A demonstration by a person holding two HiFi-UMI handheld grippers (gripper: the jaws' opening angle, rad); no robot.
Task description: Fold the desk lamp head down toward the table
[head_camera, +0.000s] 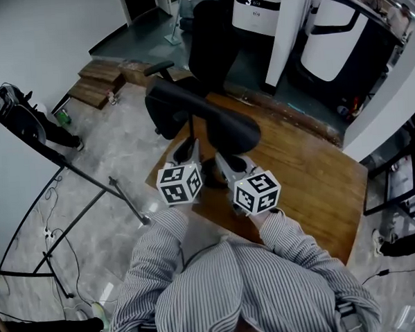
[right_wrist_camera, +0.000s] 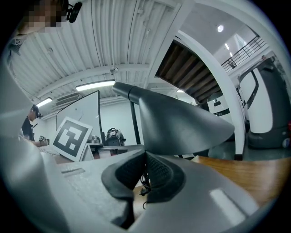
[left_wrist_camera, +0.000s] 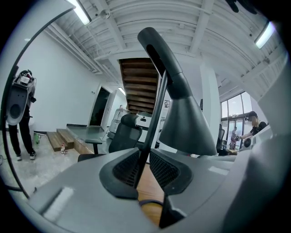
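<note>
A black desk lamp stands on the wooden table (head_camera: 312,184), its cone-shaped head (head_camera: 212,116) raised on a thin stem (head_camera: 192,133). My left gripper (head_camera: 191,150) is shut on that stem (left_wrist_camera: 152,123), which runs up between the pads (left_wrist_camera: 125,168); the head (left_wrist_camera: 186,123) looms above and to the right. My right gripper (head_camera: 225,162) reaches in under the head from the right. In the right gripper view its jaws (right_wrist_camera: 145,159) stand almost together, pinching the lower rim corner of the head (right_wrist_camera: 182,125). A thin cable (right_wrist_camera: 144,184) shows through the gap below.
A black office chair (head_camera: 211,30) stands beyond the table's far edge. Left of the table a black tripod stand (head_camera: 54,159) spreads over the floor, with wooden steps (head_camera: 95,81) behind. White machines (head_camera: 332,30) line the back right. A person (left_wrist_camera: 20,113) stands at the left.
</note>
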